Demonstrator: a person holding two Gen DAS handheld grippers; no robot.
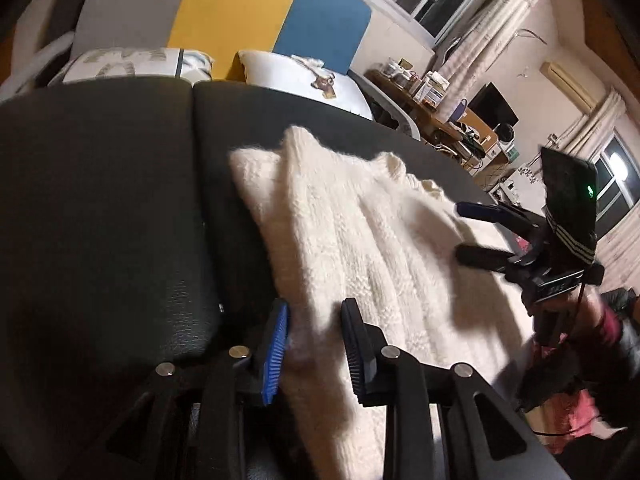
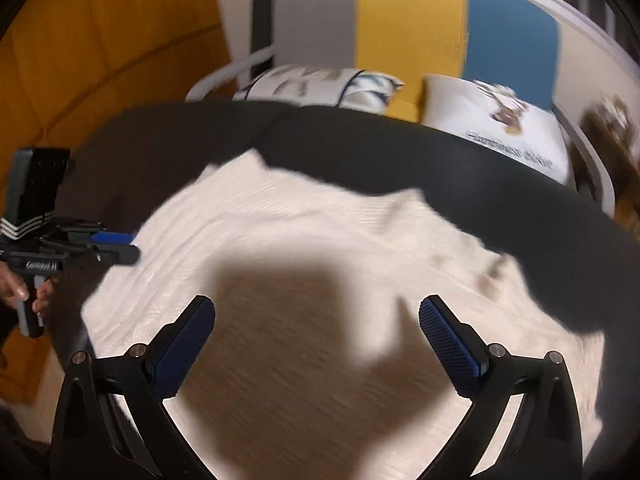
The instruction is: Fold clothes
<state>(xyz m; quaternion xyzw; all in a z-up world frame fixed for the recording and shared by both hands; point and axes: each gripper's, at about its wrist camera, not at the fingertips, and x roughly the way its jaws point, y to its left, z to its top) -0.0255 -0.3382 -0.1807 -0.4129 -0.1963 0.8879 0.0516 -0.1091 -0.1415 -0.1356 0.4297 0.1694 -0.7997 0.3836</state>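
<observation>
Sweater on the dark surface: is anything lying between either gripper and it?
Nothing visible. The sweater lies bare under the open right gripper, and its edge already sits between the left gripper pads without being pinched.

The sweater (image 1: 360,240) was a thick cream knit, fuzzy and ribbed, with a soft matt nap. It lay on a black cushion (image 1: 100,220) of grained, leather-like stuff with a dull sheen. The left gripper (image 1: 316,350) was matt black plastic with small bright metal pins at its joints, its pads (image 1: 276,354) blue and finely ridged. The right gripper (image 2: 316,344) was of the same black plastic, its pads (image 2: 450,346) dark blue and textured. The pillows (image 1: 304,80) behind were smooth printed cloth. The headboard (image 2: 412,20) looked like matt cloth in grey, yellow and blue.
</observation>
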